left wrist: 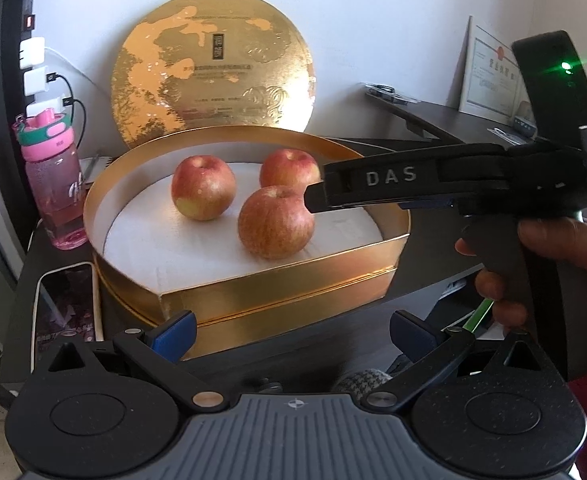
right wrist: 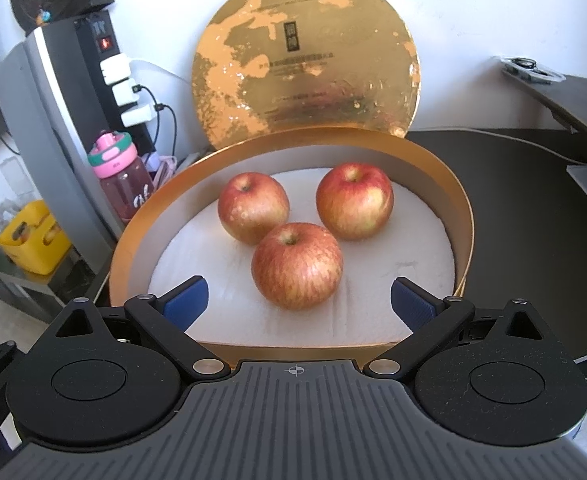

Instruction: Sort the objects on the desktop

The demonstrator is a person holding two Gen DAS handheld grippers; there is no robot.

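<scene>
**Sizing up three apples in the gold box**

Looking along my right tongs point(right wrist: 298, 300), I had the nearest apple point(right wrist: 296, 266) at the centre of the frame, sitting on white padding inside the round gold box point(right wrist: 463, 216). My right tongs stood wide apart and empty, their blue pads low in the picture to either side of that fruit and clear of it. Two more apples sat behind it: the left apple point(right wrist: 253, 208) and the right apple point(right wrist: 354, 200), each close to the front one, though I could not tell whether they touched.

I judged the apples firm, round and fairly weighty, with smooth, waxy skin that could slip under a light pinch and bruise under a hard one. The widest part of the belly, pads on opposite sides, seemed the place to take hold, stem upward. The padding looked soft, so a nudged apple might roll.

In the left view, my left tongs point(left wrist: 291, 330) were also spread and holding nothing, low in the frame before the box's near wall. The gold lid point(left wrist: 213, 68) leaned upright against the wall at upper centre. A pink bottle point(left wrist: 53, 184) stood at left and a phone point(left wrist: 67, 308) lay on the dark worktop point(left wrist: 409, 292) at lower left.
</scene>
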